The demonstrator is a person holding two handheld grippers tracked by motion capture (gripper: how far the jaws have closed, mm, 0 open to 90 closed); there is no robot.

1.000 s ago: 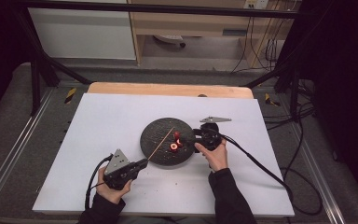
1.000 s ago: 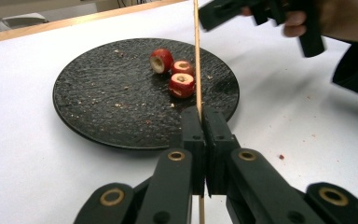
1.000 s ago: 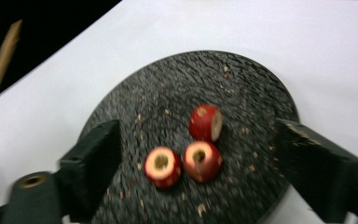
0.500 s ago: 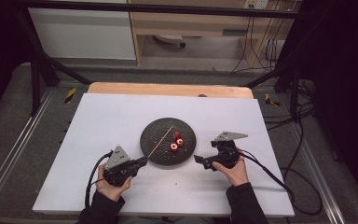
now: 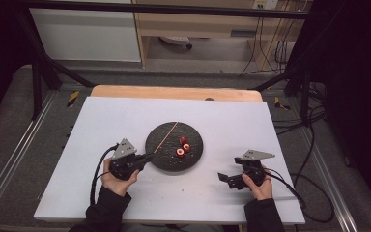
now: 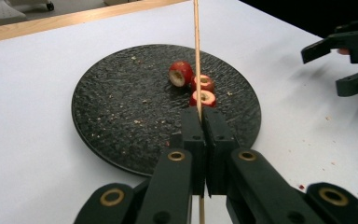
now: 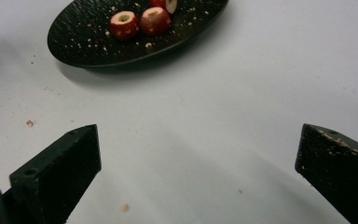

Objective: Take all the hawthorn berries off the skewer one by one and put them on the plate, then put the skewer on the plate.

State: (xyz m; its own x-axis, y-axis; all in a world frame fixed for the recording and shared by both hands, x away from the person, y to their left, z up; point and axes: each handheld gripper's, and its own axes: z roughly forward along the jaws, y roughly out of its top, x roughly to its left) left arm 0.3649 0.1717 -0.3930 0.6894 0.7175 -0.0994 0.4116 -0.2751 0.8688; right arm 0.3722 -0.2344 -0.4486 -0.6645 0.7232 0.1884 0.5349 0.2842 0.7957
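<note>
Left gripper [image 6: 199, 122] has its jaws clamped on a skewer [image 6: 196, 51] running out over the plate [image 6: 121, 121]; right gripper [image 7: 198, 158] jaws wide apart above bare bench [image 7: 223, 93].

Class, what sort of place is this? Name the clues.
Probably a lab recording station, not a kitchen: a white table inside a black metal frame, loose cables behind, and a hand-held claw pinching a skewer.
</note>
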